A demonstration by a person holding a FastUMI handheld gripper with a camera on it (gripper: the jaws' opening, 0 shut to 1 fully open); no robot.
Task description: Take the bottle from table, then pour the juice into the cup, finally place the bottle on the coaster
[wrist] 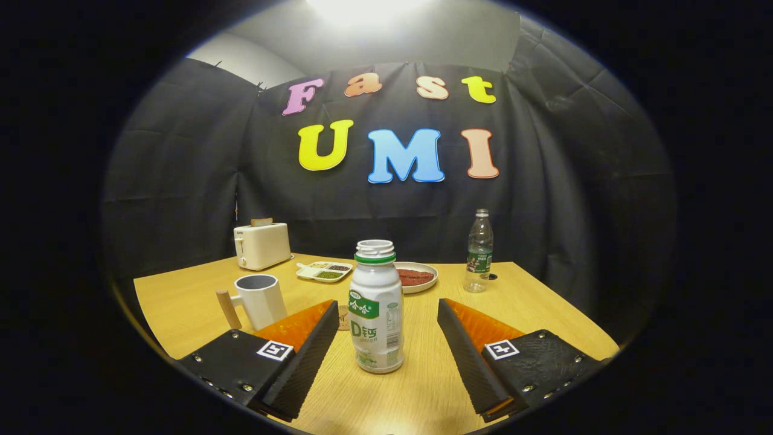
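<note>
Reading the scene from my end, nearest things first:

Tongs: the gripper (386, 314) stands wide apart, nothing held; I see clear table on both sides between its fingers (314, 350) and the bottle.

Bottle position: the juice bottle (376, 308) stands upright on the table (543, 314), between the two fingers and roughly centred, its base level with their forward halves. Neither finger touches it.

Bottle handling: I judge it a small plastic bottle, white and opaque, so I cannot tell how full it is. The mouth looks uncapped, so any tilt or hard squeeze could spill. Thin plastic would give under pressure, and the label wrap may be slick.

Where I would hold: on the straight labelled body, about mid-height, below the green neck band, keeping it upright until it is over the cup.

Coaster: a small round coaster (343, 317) lies just behind the left fingertip, partly hidden by it, close to the bottle's left side.

Cup: the white cup (261, 300) with a wooden handle stands beyond the left finger, mouth up.

Farther back: a divided dish (324, 271), a plate (415, 277) with something reddish, a clear water bottle (479, 251), and a toaster (262, 244) near the far edge.
</note>
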